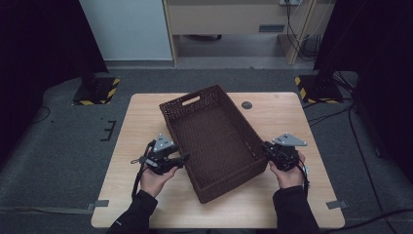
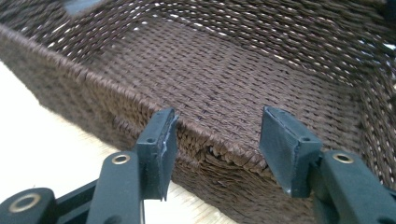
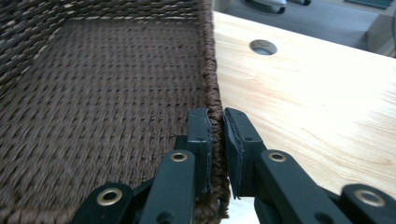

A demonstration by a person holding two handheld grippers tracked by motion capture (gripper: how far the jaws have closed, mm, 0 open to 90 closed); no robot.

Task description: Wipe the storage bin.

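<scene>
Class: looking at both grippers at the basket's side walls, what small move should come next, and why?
Probably close the left gripper onto the basket wall. Its jaws straddle the rim with gaps on both sides, while the right gripper already pinches the opposite wall, so a two-handed lift needs that grip.

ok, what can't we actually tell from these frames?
- Right gripper view: jaws straddle the basket wall; whether the outer pad presses the weave is hard to tell.
- Left gripper view: the basket's outer wall below the rim runs off the bottom edge.
- High view: both grippers' fingertips are too small and dark against the basket.
- High view: the dark round spot on the table is too small to identify.
</scene>
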